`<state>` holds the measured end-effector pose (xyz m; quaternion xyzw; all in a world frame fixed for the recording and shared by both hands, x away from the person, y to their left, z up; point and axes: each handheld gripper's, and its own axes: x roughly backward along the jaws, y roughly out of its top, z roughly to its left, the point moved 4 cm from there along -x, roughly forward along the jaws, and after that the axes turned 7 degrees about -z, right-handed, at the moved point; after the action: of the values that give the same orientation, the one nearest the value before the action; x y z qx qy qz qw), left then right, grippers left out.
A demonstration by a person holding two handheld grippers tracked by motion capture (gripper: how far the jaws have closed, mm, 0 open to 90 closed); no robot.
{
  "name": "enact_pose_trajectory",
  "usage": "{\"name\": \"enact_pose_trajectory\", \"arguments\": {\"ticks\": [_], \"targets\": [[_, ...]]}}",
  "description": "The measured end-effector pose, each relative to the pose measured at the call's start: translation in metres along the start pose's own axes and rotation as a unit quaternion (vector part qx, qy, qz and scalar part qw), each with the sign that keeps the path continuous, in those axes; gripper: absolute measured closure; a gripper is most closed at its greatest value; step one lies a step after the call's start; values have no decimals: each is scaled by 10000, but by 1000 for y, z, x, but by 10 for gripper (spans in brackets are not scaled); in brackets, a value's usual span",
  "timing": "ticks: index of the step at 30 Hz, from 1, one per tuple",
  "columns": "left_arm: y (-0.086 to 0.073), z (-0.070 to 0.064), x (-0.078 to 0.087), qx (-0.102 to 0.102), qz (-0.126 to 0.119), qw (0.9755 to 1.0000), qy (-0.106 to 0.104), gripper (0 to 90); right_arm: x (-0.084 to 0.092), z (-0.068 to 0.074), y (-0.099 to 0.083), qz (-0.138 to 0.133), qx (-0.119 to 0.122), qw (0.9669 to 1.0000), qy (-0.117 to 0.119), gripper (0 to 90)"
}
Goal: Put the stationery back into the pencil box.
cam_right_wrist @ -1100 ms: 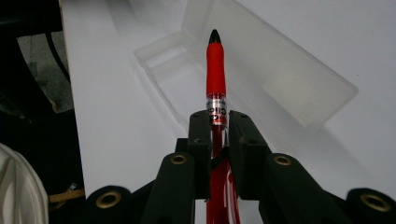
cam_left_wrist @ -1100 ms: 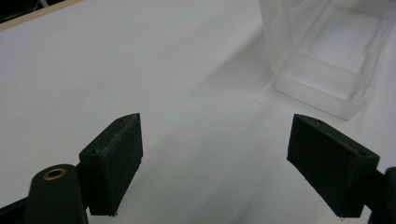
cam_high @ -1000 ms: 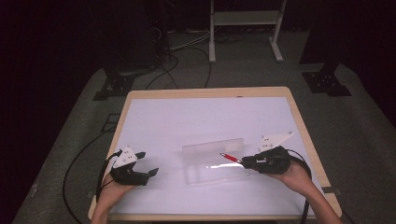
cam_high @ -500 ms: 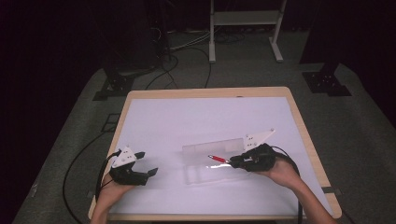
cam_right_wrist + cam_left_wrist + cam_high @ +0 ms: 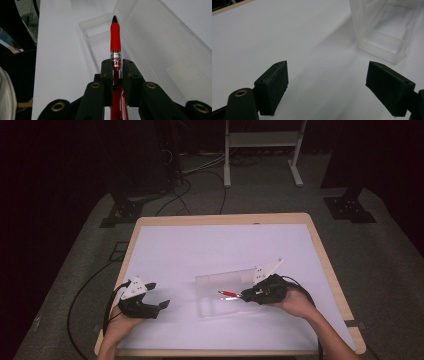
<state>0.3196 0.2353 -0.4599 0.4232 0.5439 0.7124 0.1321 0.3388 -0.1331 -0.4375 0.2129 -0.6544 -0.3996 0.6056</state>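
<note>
Near the front edge of the desk (image 5: 165, 245), toward its right corner, the right gripper (image 5: 246, 295) is clamped tight on a red pen (image 5: 229, 294). In the right gripper view the two black jaws squeeze the pen's barrel just behind a silver band with printing on it, and the red grip and black tip stick out ahead of them. The pen lies roughly level in the high view, with its tip pointing toward the left side of the desk. It hangs over the open clear plastic case (image 5: 220, 292), which sits on the white top a little right of the middle and closer to the front edge than to the back. The case's lid stands up along the far side. In the right gripper view the pen's tip is above the shallow tray of the case, near its end wall; I cannot tell whether the pen touches the tray.

The left gripper (image 5: 161, 306) sits near the front left corner of the desk, held in the person's left hand (image 5: 120, 320). Its jaws are spread wide apart with nothing between them, only bare white desk below. In the left gripper view one end of the clear case (image 5: 384, 32) lies ahead of the jaws and well apart from them.
</note>
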Motion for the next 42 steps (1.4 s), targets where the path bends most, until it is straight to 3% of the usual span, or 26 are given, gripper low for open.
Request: {"name": "enact_pose_trajectory", "arguments": {"ticks": [15, 42], "targets": [[2, 1, 3, -4, -46, 10000, 70, 176, -24, -5, -5, 304, 125, 9992, 206, 788], [-1, -1, -2, -58, 69, 10000, 17, 176, -42, -13, -17, 509, -56, 9981, 327, 786]]}}
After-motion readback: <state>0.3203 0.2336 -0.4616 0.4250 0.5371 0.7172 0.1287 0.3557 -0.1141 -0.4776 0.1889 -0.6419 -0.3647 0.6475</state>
